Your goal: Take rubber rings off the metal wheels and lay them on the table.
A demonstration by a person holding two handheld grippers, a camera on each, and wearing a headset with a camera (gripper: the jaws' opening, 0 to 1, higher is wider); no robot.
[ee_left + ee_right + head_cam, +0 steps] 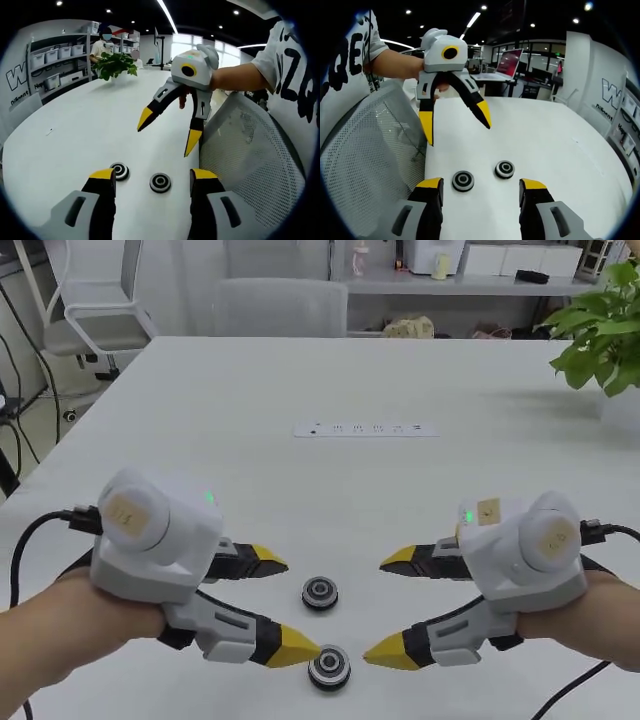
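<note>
Bench [300, 390] of plain white, seen from the head view, with two small metal wheels close to its near edge. The far wheel [320, 592] lies a little farther in and the near wheel [329, 667] sits almost at the edge, and each has a dark band around a bright hub. The left gripper [295, 606] and the right gripper [378, 606] point at each other across the pair. Both sets of yellow-tipped fingers [290, 645] are spread wide and grip nothing. The lower tips flank the near wheel and stand just apart from it. A white power strip [366, 429] lies flat toward the middle of the bench, and a green plant [600, 335] stands at the right edge.

From the left gripper view, the left gripper [152, 176] shows its two fingers [102, 180] parted. The near wheel [160, 182] lies flat on the bench between them, and the far wheel [119, 170] sits just beside the left tip. Above the wheels the right gripper [166, 137] hangs over the bench with its fingers splayed and pointing down. A mesh chair [245, 150] stands along the near edge of the bench.

From the right gripper view, the right gripper [481, 183] also has its fingers [532, 187] held wide apart. Both wheels rest on the bench just ahead of the tips, with the near wheel [463, 181] toward the bench's edge and the far wheel [504, 169] farther in. The left gripper [456, 130] is poised above them, open and empty-handed, with the mesh chair [365, 150] beside the bench.
</note>
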